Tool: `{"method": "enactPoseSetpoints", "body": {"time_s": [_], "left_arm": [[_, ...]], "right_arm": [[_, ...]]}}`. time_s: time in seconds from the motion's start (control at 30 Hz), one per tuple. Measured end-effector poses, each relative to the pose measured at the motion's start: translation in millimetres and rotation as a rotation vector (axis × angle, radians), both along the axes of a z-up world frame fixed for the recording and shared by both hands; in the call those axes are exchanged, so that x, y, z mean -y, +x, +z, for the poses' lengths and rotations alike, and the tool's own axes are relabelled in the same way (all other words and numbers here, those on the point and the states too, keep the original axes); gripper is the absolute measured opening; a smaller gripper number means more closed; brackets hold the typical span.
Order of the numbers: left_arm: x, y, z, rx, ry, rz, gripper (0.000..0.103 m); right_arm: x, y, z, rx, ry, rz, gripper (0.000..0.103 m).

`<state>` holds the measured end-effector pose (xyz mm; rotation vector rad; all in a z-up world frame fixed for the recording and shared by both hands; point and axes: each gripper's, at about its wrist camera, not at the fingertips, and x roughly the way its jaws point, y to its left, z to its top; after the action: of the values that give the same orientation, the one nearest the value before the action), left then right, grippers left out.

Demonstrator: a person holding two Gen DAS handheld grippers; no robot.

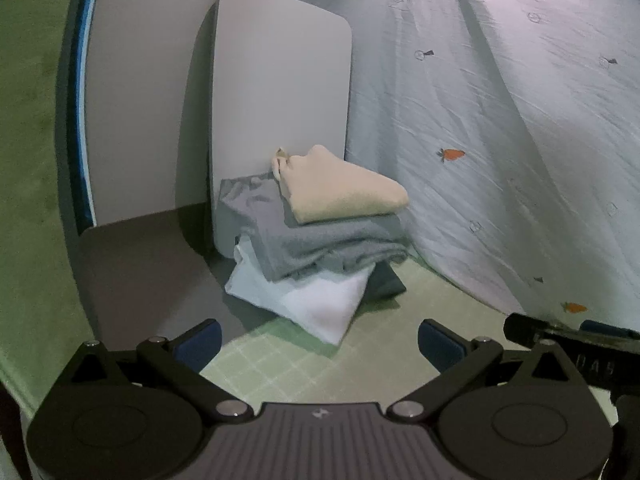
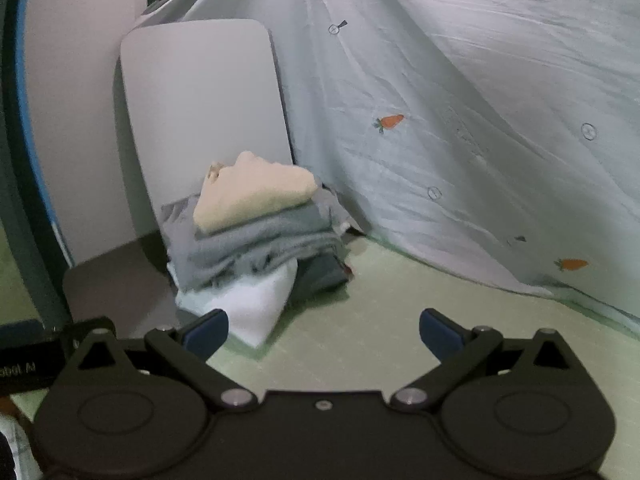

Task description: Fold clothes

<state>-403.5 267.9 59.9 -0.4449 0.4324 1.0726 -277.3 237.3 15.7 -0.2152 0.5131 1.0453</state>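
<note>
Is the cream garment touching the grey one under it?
Touching. In the left wrist view the cream garment lies flat on the grey garment, with no gap along its lower edge. The right wrist view shows the same.

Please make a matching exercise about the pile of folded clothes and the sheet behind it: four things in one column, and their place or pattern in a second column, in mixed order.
Things:
1. cream garment
2. grey garment
3. white garment
4. pale sheet

Descriptions:
A. bottom of the pile, corner pointing toward the grippers
B. top of the pile
C. printed with small orange carrots
D. middle of the pile

Pairs: 1-B, 2-D, 3-A, 4-C
</note>
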Motion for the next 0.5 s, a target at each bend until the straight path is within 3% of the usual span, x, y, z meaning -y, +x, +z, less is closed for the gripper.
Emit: {"method": "enactPoseSetpoints", "body": {"time_s": [0.5], "left_arm": [[45,-2,-6,-0.019,-0.002,-0.026,0.103]], "right_arm": [[57,-15,-11,0.002,-0.028,-0.005,0.103]]}}
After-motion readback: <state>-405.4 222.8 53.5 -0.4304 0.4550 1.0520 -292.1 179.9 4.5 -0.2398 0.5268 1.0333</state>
